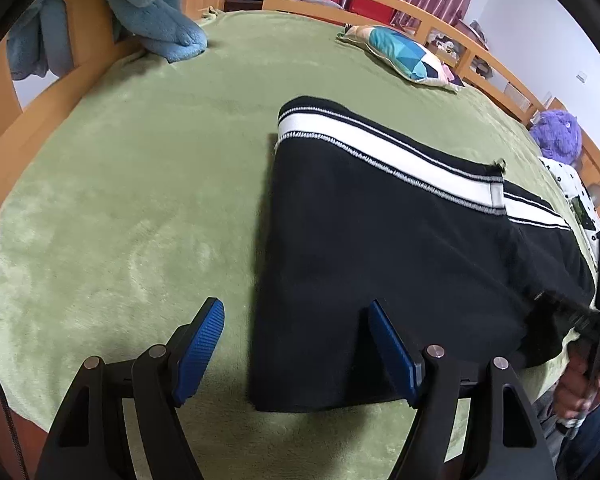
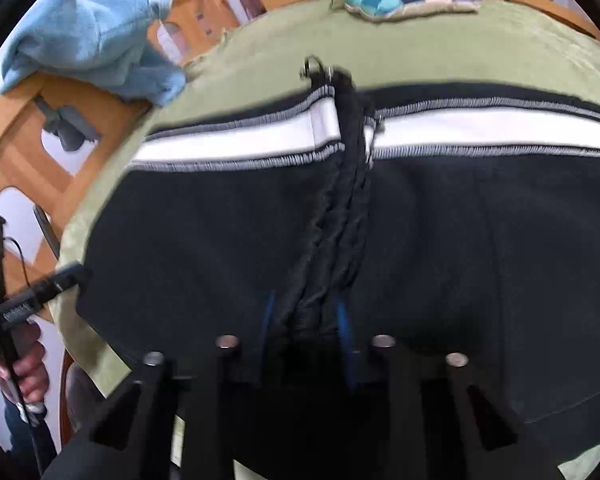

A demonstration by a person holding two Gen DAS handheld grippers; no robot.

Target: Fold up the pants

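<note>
While the left gripper hangs with jaws apart over the near edge of the black pants, the right gripper is clamped on a bunched ridge of them. Pants lie on the green blanket. No readable writing.

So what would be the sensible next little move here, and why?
Probably close the left tongs on the near edge of the black pants. They stand open astride that edge, gripping nothing, while the right tongs already pinch a bunched fold of fabric. Both ends need holding before folding.
</note>
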